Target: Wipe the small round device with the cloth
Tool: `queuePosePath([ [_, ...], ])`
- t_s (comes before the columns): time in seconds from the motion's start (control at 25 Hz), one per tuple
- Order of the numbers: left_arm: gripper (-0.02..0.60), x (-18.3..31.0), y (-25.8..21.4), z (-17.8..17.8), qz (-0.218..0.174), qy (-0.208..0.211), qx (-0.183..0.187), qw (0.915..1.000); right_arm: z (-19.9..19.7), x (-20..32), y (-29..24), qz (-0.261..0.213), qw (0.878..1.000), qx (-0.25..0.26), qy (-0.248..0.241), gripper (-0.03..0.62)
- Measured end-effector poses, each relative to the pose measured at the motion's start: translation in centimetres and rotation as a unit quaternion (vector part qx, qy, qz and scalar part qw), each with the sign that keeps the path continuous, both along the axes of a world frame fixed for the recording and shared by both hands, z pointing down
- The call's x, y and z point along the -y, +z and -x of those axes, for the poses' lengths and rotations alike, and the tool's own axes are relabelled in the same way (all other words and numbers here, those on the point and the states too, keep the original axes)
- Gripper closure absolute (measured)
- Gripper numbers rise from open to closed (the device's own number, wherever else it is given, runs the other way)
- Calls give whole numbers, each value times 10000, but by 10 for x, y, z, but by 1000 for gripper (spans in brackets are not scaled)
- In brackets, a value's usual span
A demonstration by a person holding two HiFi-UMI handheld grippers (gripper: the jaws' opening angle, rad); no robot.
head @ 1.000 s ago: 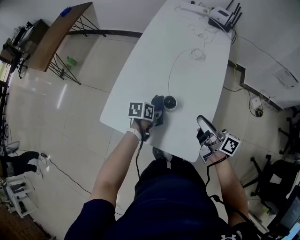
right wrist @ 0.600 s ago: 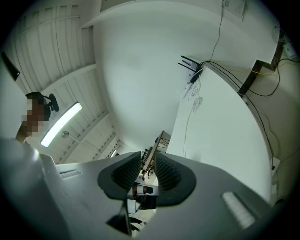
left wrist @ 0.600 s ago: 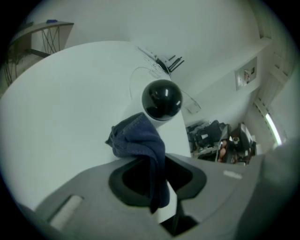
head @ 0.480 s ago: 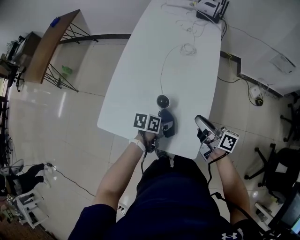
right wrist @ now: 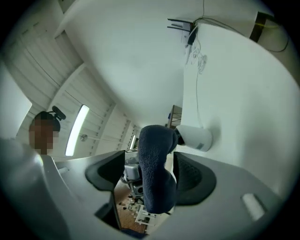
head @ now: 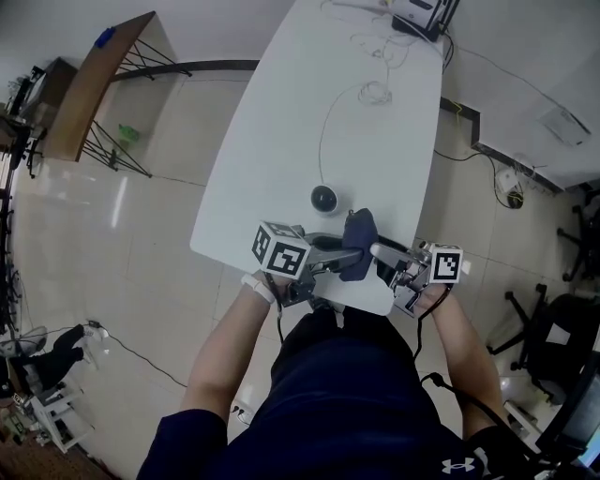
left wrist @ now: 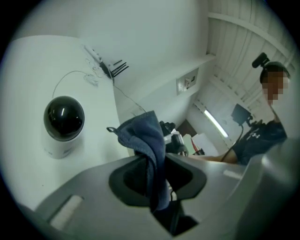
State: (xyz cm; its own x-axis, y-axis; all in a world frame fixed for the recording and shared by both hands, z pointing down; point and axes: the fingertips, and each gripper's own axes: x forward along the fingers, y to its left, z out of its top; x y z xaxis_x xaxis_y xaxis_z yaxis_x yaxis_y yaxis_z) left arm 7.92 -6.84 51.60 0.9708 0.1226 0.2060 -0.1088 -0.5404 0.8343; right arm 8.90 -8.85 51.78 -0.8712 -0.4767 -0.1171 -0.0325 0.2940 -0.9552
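Left hand-held gripper: clamped on cloth, above the surface's near edge.
Right hand-held gripper: jaws just opened wide, with the cloth hanging between them.
Device: upright on the surface, near the cloth.

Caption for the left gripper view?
Left gripper clamps the blue cloth; the small round device stands on the white table beyond.

A white table carries the small round device, a thin cable and a router.

Left gripper clamps cloth; right gripper just opened around it.
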Motion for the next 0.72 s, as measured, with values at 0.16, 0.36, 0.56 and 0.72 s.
queuePosePath([
  [0.16, 494, 0, -10, 6, 370, -85, -515, 9980, 23, -5, -10, -120, 9987, 231, -440, 356],
  [0.36, 496, 9, -4, 17, 801, -465, -653, 9936, 26, 7, -5, -205, 9992, -40, -346, 466],
  [0.56, 319, 11, 17, 27, 245, -735, 143, 9969, 12, 34, -2, -209, 9987, -377, 287, 508],
  [0.72, 316, 26, 33, 53, -480, -1270, 1017, 9855, -10, 76, -3, -725, 9644, -2285, 1113, 508],
])
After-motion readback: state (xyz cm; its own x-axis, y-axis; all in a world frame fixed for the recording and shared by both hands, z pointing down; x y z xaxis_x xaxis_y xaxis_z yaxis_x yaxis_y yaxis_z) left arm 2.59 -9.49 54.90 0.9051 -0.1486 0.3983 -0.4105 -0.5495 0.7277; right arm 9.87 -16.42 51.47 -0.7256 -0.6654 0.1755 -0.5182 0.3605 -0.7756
